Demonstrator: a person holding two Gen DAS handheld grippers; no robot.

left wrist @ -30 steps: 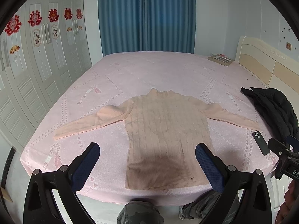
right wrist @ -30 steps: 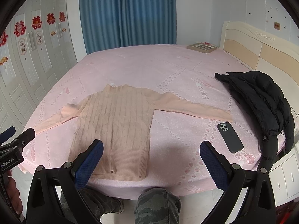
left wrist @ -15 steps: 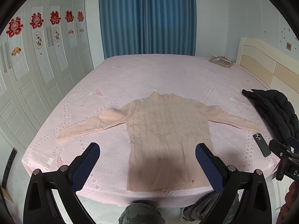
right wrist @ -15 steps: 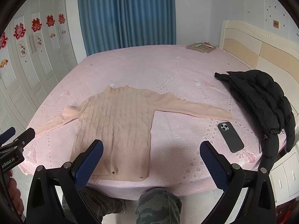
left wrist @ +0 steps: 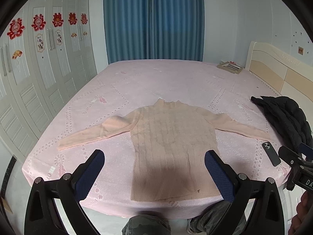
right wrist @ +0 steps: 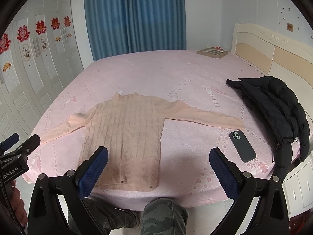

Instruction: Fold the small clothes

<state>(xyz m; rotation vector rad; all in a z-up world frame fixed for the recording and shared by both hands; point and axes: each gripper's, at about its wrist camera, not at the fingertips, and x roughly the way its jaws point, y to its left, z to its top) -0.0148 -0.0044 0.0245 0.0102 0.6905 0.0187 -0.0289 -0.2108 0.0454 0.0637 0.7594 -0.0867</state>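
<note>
While the left hand-held gripper (left wrist: 154,168) hangs wide open over the hem, the sweater (left wrist: 172,143) lies flat on the bed (left wrist: 156,78). Right view: right hand-held gripper (right wrist: 158,166) also open, empty, phone (right wrist: 242,146) just beside the sleeve.

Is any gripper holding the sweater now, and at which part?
Nothing is held. The left gripper and right gripper are both open above the bed edge; the sweater lies flat, untouched.

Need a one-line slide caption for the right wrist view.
Open right gripper hovers over a pink sweater spread flat on the bed, phone beside it.
</note>
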